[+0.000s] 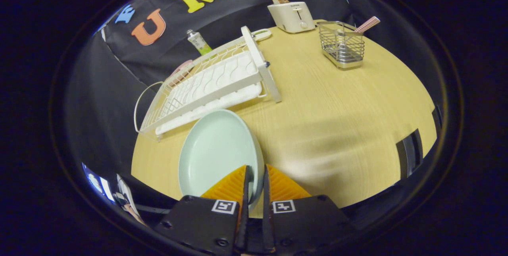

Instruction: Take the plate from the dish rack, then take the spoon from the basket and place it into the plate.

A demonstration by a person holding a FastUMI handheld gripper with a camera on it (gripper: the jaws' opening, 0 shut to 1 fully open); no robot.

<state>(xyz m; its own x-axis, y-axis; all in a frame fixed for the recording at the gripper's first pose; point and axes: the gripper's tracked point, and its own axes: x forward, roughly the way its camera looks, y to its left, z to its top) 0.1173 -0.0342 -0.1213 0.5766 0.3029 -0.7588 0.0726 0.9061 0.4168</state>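
There is one plate [214, 153], pale green, at about 11 o'clock from the one gripper [255, 176], and the gripper's two fingers [247, 186] are pinched on the plate's rim. There is one white dish rack [210, 85] at about 11 o'clock past the plate, and one tube [198, 42] behind it. At about 1 o'clock there is one wire basket [343, 45] with one spoon [367, 24] in it, one toaster [291, 16], and all sit on one table [337, 129].
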